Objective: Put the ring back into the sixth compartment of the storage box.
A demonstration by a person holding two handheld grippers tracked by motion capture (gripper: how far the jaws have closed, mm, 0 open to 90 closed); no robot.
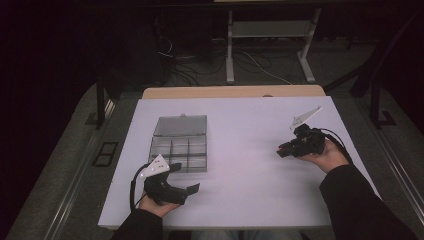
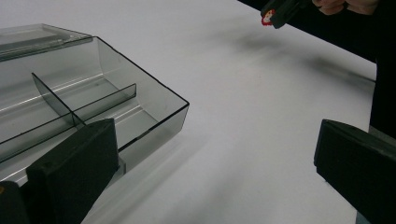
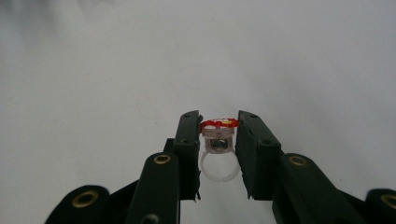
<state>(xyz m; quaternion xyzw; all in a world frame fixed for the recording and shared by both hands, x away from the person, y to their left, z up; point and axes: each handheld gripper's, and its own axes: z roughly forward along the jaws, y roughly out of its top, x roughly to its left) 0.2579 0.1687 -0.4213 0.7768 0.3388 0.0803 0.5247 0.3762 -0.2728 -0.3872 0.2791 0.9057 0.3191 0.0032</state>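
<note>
The ring [image 3: 218, 142], a clear plastic band topped with a red disc, sits pinched between the pads of the right gripper [image 3: 218, 133]. The jaws press on the block just under the disc, and the band hangs free below, toward the camera. In the high view that gripper [image 1: 286, 148] is held above the right part of the white table [image 1: 250, 185], pointing left, well apart from the box [image 1: 180, 145]. In the left gripper view the red disc [image 2: 267, 17] peeps out at the jaw tips.

The box is a smoky clear organiser with its lid open behind it and dividers forming small compartments; all that I can see look empty. The left gripper [image 1: 186, 176] rests on the table just beside the box's near right corner, jaws spread with nothing between them; in its own view one jaw overlaps the box's near wall, though whether it touches I cannot tell.

The step in hand looks like carrying the ring over to a compartment. To do it well, keep the squeeze steady: the hold is on a small block, so a tilt or bump could twist the ring out. Travel above the wall height, stop over the middle of one compartment, lower until the band is inside the dividers, then release. The left gripper could steady the light box.
</note>
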